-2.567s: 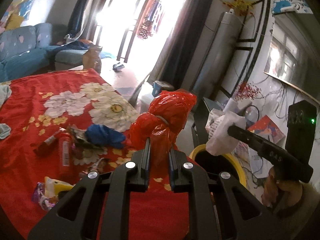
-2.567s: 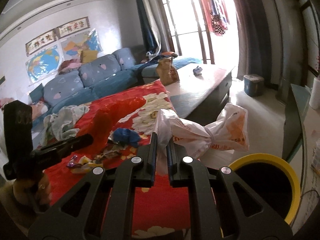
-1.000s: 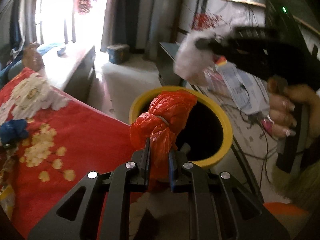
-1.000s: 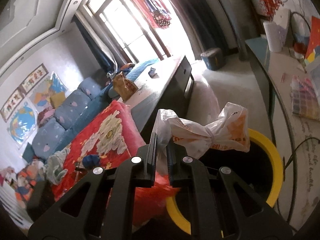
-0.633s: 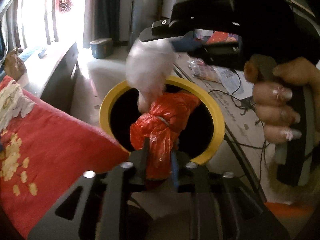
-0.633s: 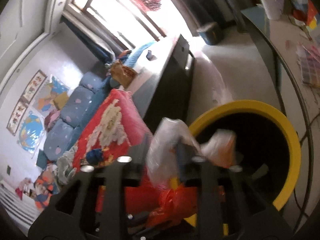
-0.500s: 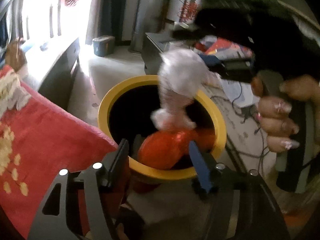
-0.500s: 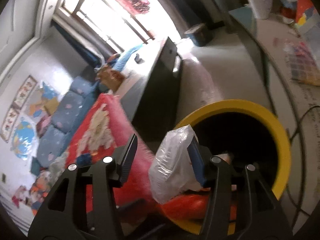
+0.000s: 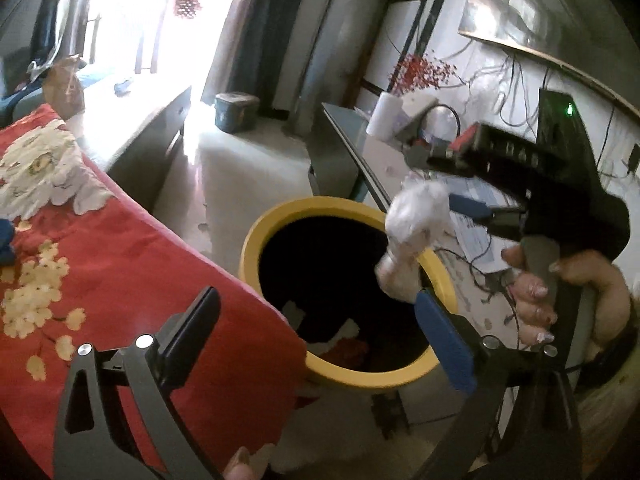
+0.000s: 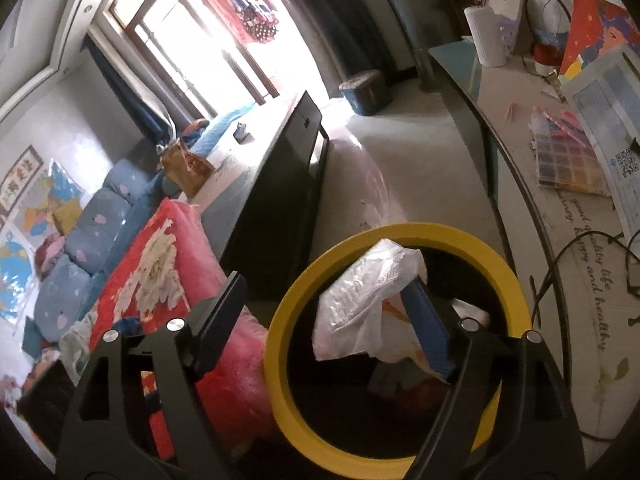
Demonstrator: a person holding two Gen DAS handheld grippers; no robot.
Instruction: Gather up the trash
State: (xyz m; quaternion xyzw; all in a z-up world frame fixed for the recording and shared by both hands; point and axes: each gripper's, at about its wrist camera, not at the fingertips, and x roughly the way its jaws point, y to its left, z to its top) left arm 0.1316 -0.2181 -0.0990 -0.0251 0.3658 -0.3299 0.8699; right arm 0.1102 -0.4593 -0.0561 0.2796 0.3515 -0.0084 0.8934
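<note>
Both tongs are standing over the round black bin with the yellow rim (image 9: 348, 376), and the step in hand is the drop: two knotted bags are being let go into it. The left gripper (image 9: 316, 320) is gaping wide with nothing between its fingers, its jaws having just been opening; the crumpled red plastic bag (image 9: 352, 350) is lying at the bottom of the bin, at about six o'clock inside the rim in the left wrist view. The right gripper (image 10: 328, 312) is spread too, its jaws likewise having just been opening, yet the white translucent plastic bag (image 10: 360, 308) is hanging against the blue pad of its three o'clock finger, above the bin's mouth and not yet down; whether it is clinging or already falling I cannot tell. The left wrist view is showing that same bag as a pale blurred lump at the bin's two o'clock edge. The red floral blanket (image 9: 80, 248) is lying at nine o'clock of the bin, touching its rim. Next, I judge, the right hand is needing a slight shake or lift to free the white bag, then both tongs are turning back toward the blanket for more litter.
</note>
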